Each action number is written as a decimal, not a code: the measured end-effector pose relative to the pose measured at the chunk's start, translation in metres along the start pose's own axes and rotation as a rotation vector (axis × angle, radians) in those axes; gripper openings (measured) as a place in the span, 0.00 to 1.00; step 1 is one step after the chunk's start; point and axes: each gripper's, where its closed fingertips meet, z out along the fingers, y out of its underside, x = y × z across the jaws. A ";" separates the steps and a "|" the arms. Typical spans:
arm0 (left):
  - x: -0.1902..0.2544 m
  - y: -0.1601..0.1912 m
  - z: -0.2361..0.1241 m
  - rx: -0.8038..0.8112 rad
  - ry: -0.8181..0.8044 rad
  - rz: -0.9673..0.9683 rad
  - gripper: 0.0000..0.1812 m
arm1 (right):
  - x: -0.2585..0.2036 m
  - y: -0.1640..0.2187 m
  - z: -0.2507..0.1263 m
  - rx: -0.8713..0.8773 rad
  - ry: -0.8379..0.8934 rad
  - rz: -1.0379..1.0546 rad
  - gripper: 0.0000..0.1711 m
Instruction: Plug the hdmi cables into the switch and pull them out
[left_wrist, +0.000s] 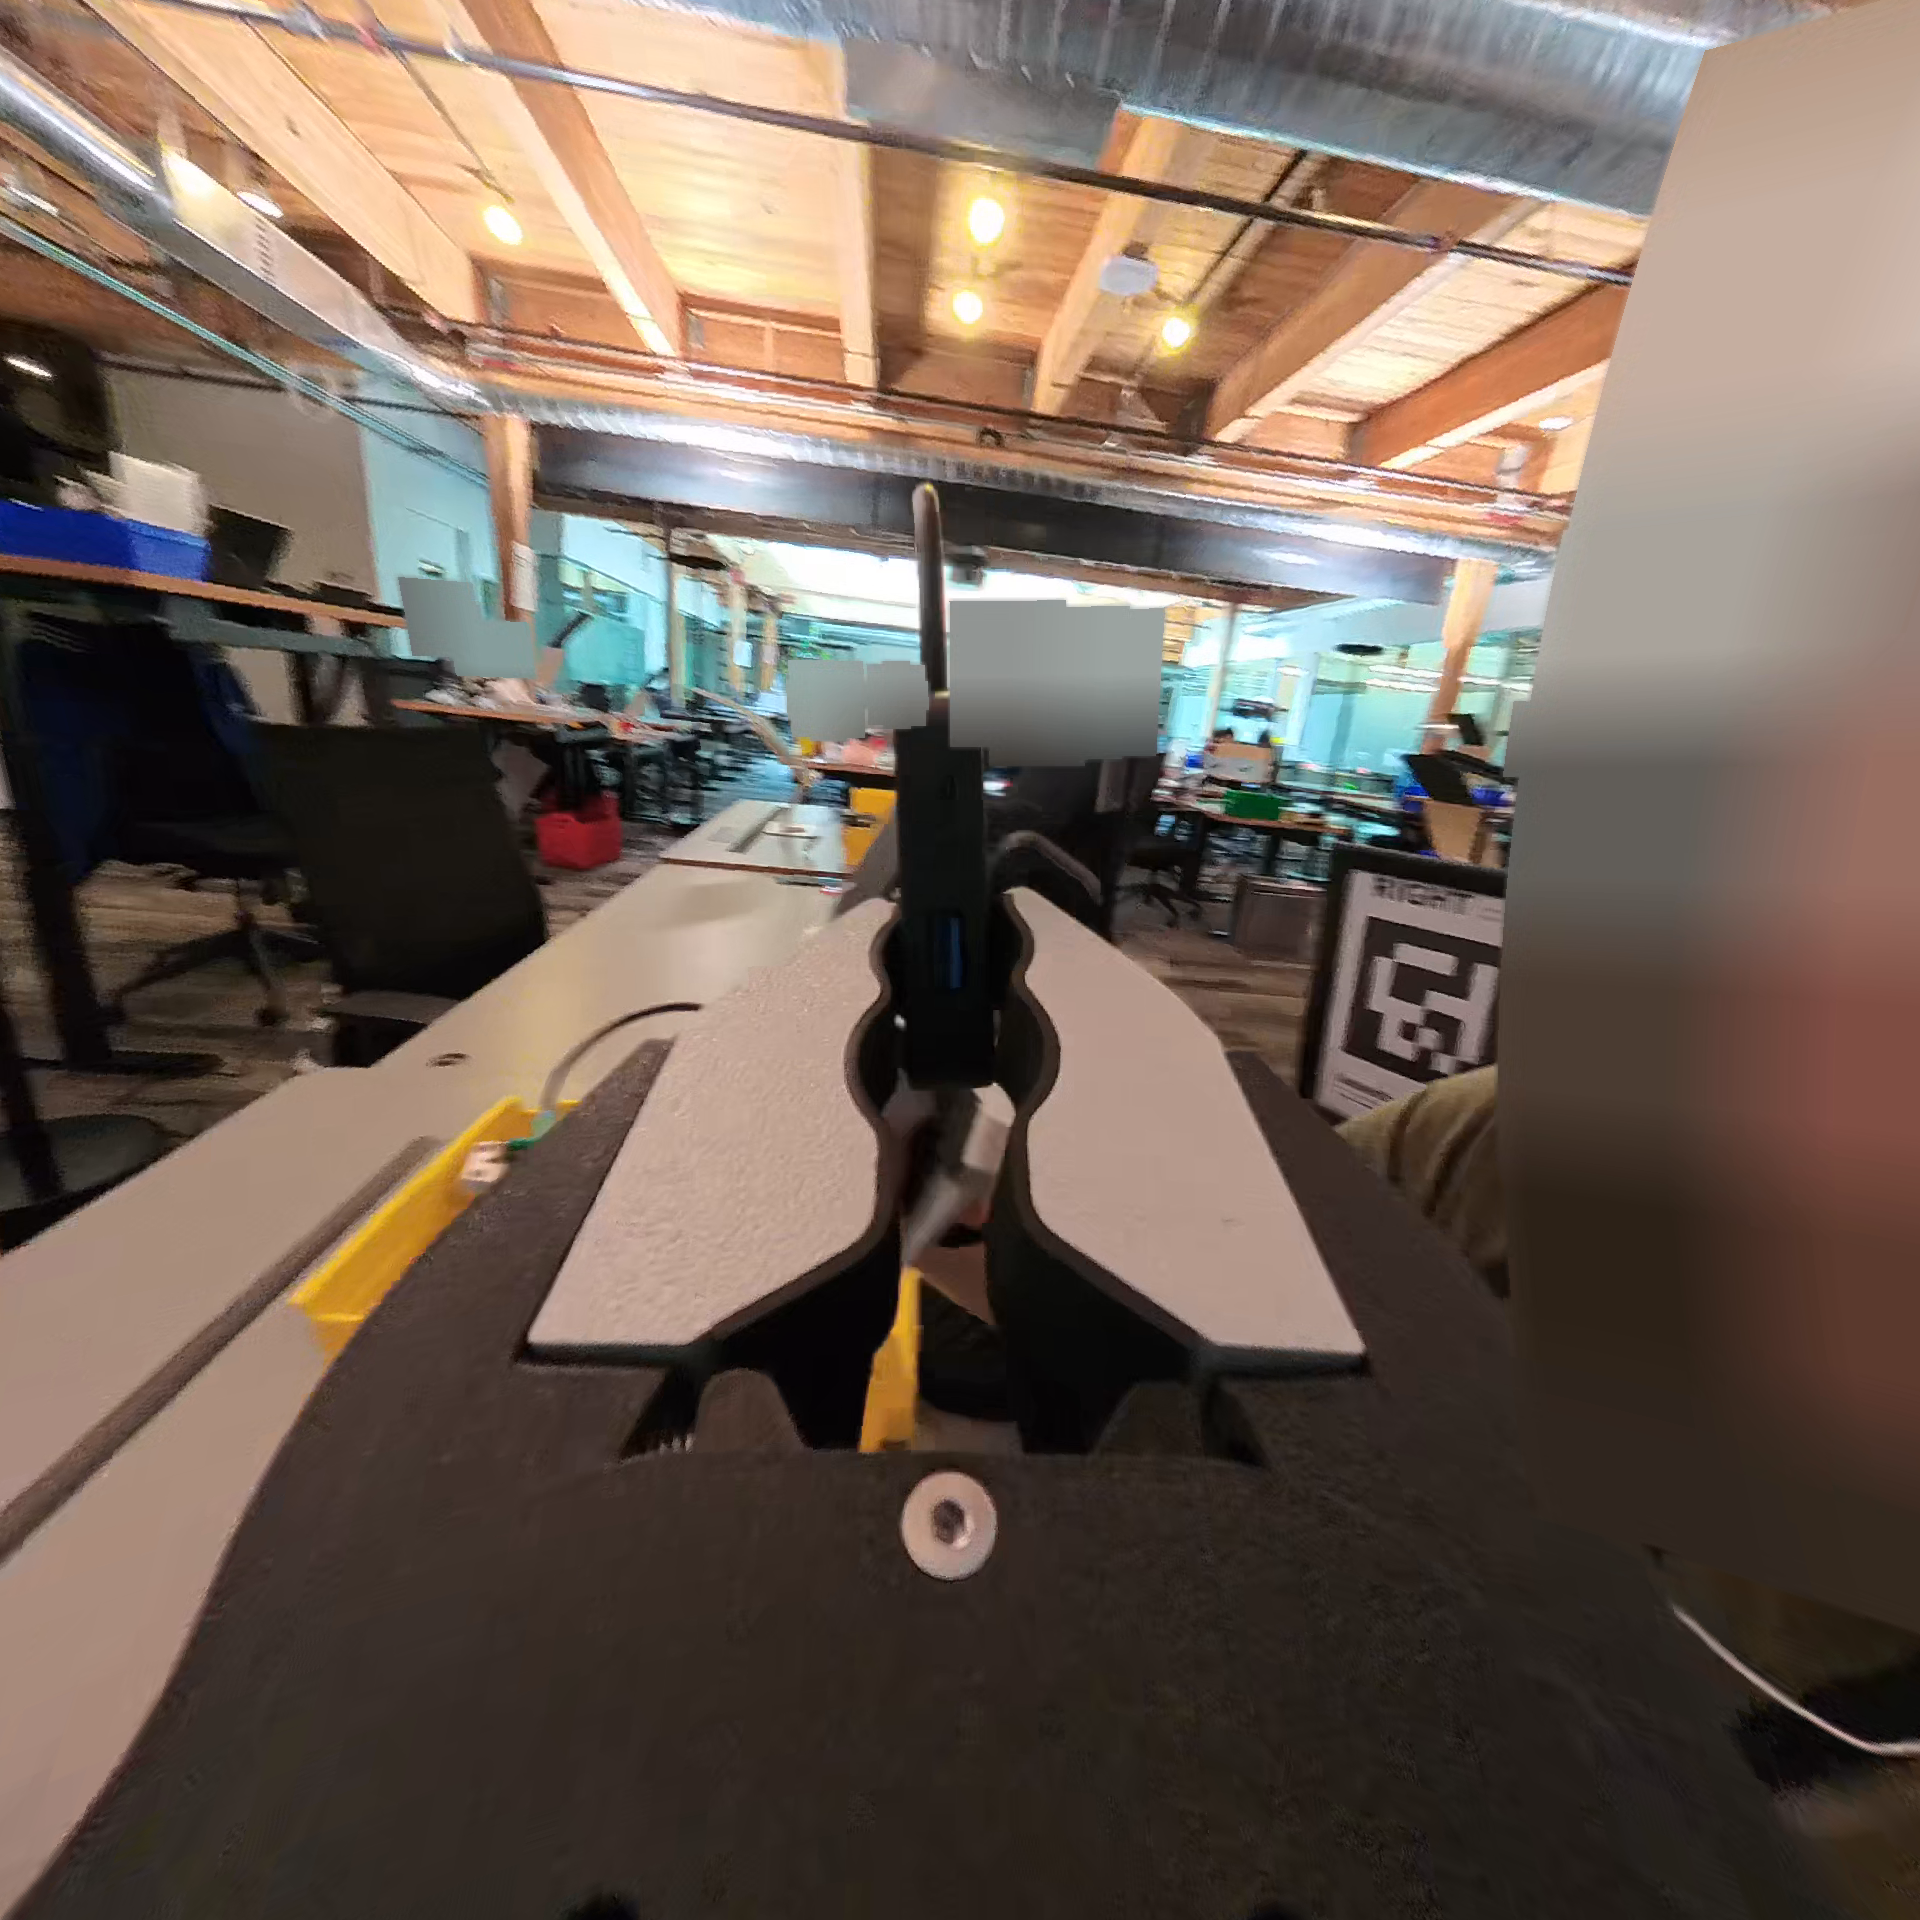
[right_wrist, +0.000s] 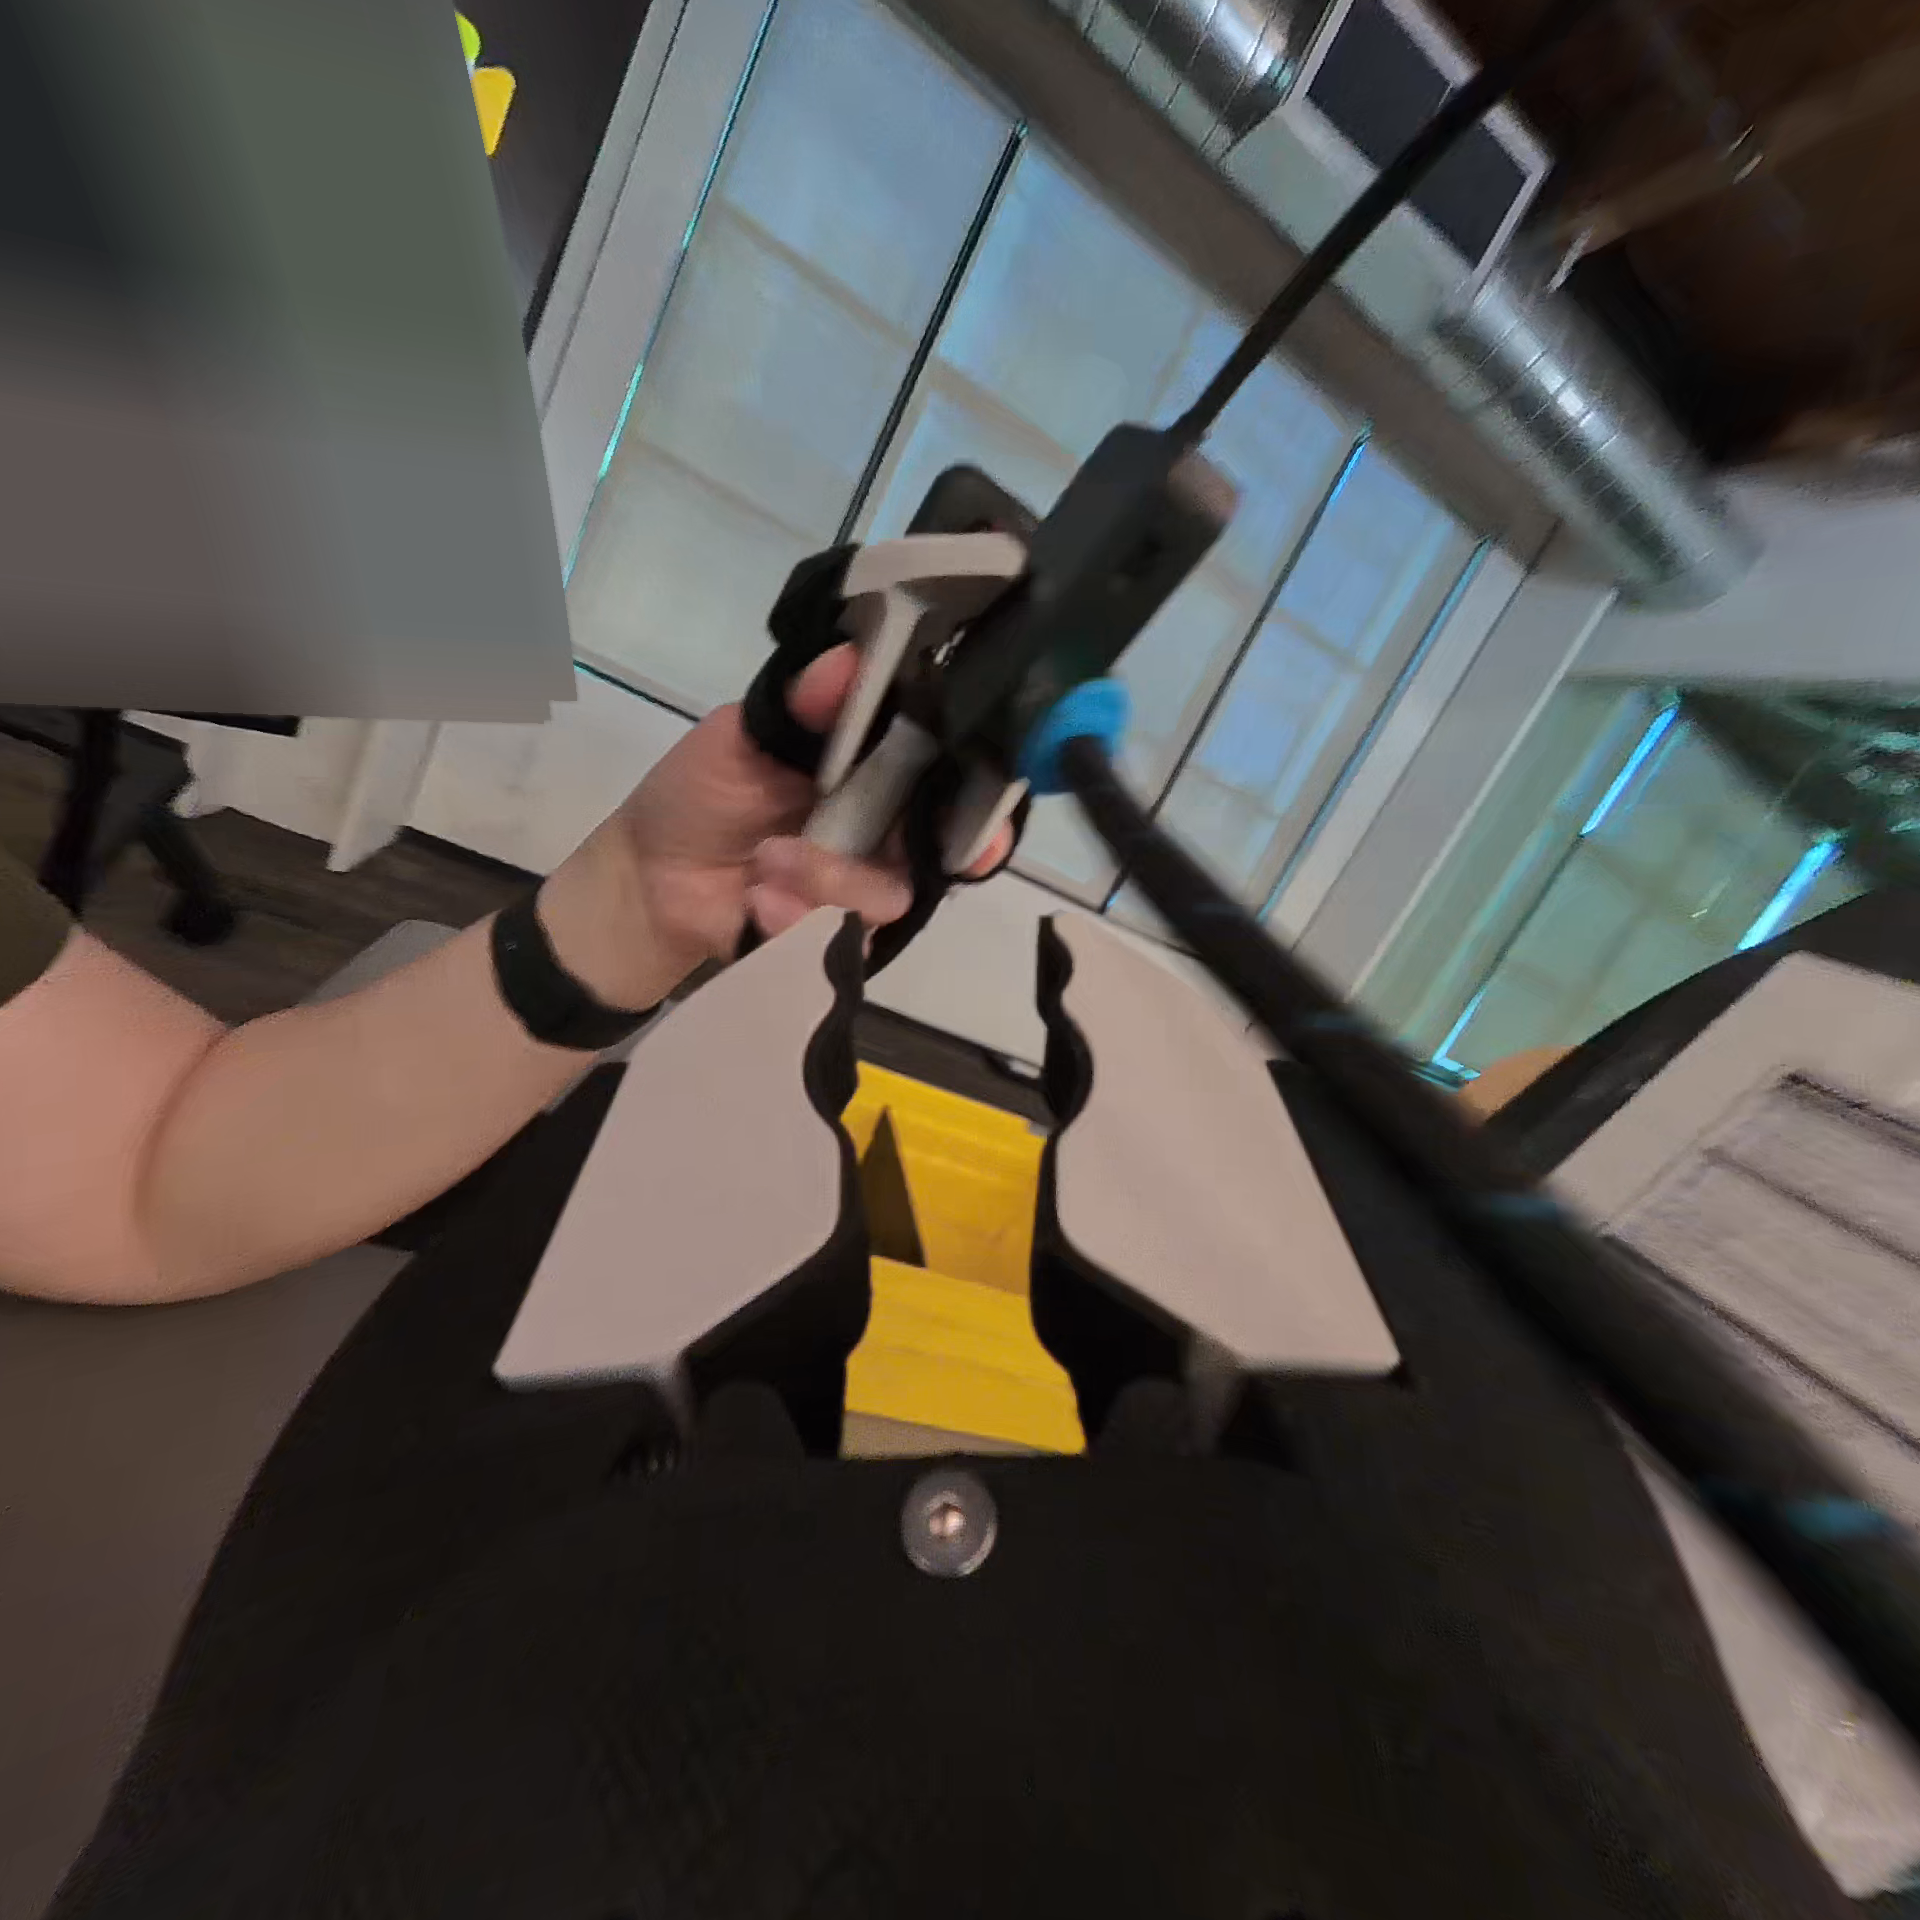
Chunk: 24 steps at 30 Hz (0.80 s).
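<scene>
Left gripper (left_wrist: 943, 997) clamped on the slim black rigid switch (left_wrist: 940, 883), held upright between its fingers. Right gripper (right_wrist: 948, 940) apart and empty; thick black braided HDMI cable (right_wrist: 1351, 1060), blue-collared, passes just beside it. Cable likely stiff; grasp near the plug.

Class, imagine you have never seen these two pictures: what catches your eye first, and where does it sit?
In the left wrist view, the left gripper is shut on a black switch held upright at centre, a thin cable rising from its top. In the right wrist view, the right gripper stands open with nothing in it, while a thick black cable with a blue collar runs diagonally from the switch towards the lower right.
</scene>
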 end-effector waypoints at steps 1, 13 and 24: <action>-0.008 -0.003 -0.007 -0.004 -0.054 0.031 0.08 | -0.006 0.009 0.005 -0.028 -0.025 0.019 0.17; -0.030 0.035 -0.016 -0.302 -0.192 0.180 0.08 | 0.030 0.003 -0.002 -0.226 0.276 0.039 0.17; -0.027 0.058 0.002 -0.380 -0.136 0.277 0.09 | 0.016 0.017 -0.003 -0.200 -0.009 0.308 0.11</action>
